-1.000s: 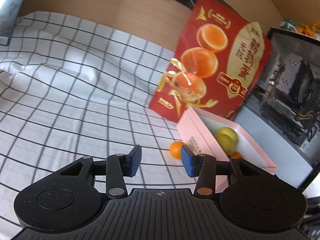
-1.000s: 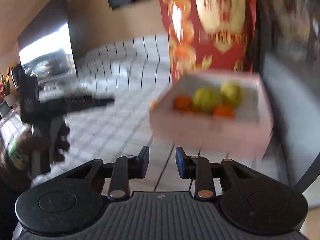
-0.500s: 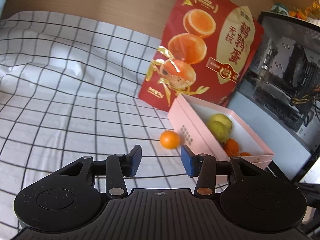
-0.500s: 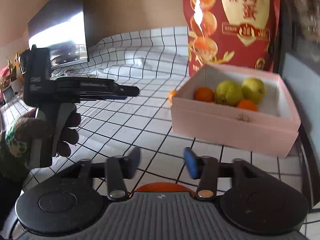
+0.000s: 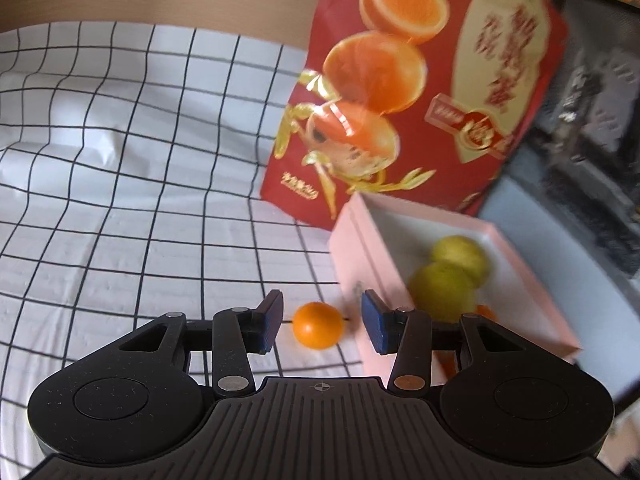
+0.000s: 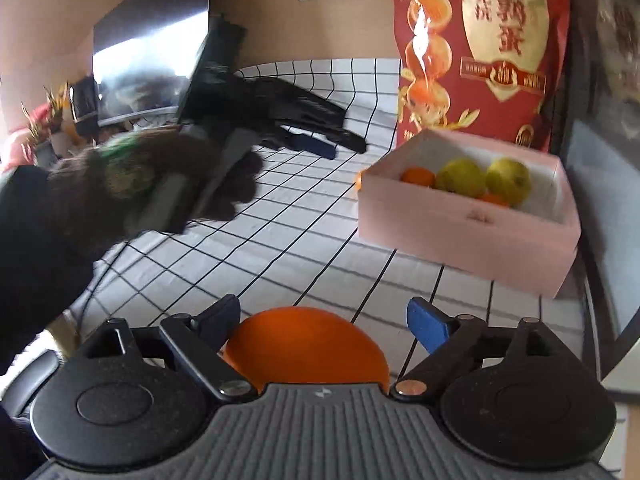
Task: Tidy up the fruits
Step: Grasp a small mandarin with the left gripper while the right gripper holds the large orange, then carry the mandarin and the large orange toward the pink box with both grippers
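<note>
Right tongs (image 6: 324,322) spread wider, left tongs (image 5: 322,322) apart flanking orange (image 5: 318,330), perhaps touching box (image 5: 360,248).

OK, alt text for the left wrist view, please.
The open left gripper frames a small orange lying on a checked cloth, just left of a pink box holding two yellow-green fruits. A red pouch stands behind the box.

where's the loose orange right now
In the left wrist view, the orange lies on the checked cloth between the open left gripper fingers, just left of the pink box.
</note>
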Motion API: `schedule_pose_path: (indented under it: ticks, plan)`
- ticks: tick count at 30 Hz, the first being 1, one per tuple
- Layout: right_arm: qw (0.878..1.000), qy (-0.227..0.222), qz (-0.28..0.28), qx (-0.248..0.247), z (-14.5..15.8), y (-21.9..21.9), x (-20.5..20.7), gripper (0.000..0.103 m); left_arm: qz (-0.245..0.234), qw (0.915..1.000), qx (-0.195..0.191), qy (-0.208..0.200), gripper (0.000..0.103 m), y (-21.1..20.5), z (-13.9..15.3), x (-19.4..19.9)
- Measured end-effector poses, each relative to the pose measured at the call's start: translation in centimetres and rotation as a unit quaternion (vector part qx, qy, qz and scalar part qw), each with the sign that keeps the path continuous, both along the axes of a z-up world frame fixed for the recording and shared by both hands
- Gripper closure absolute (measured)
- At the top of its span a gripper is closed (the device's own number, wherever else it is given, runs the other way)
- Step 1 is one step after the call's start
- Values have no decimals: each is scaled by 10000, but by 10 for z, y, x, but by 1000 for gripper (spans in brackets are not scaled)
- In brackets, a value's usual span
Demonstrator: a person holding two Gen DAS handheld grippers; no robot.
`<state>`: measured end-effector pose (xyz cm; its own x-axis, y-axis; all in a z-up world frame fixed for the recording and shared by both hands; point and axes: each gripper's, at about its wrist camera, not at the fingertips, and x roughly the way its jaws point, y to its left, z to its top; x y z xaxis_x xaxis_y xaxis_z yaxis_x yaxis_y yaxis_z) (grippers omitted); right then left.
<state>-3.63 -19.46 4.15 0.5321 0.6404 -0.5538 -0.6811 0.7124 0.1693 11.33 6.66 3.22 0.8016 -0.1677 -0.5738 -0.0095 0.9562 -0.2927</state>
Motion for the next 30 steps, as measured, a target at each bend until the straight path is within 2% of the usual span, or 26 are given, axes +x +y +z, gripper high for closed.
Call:
schedule_pose_path:
  ticks: [4, 8, 11, 15, 18, 20, 25, 30]
  plan:
    - [9998, 83, 142, 61, -2, -5, -5, 12, -4, 9992, 150, 358, 54, -11, -13, 18]
    - [9990, 225, 392, 20, -7, -2, -9, 12, 182, 9989, -137, 405, 53, -4, -17, 25]
    - [9983, 362, 451, 25, -12, 4, -8, 12, 186, 9979, -427, 461, 56, 0, -19, 29]
    - [9973, 562, 472, 63, -19, 10, -8, 12, 201, 9978, -493, 398, 56, 2, -19, 29]
    - [9964, 688, 482, 103, -23, 12, -9, 11, 122, 9975, -630, 306, 64, 6, -19, 25]
    - [9958, 765, 479, 150, -26, 11, -8, 9, 67, 9972, -677, 304, 64, 9, -19, 19]
    - [9958, 731, 447, 311, -29, 6, -8, 6, -184, 9989, -411, 141, 64, 8, -20, -15]
    - [9964, 690, 386, 310, -29, 7, -9, 6, -251, 9996, 117, -32, 65, 0, -18, -68]
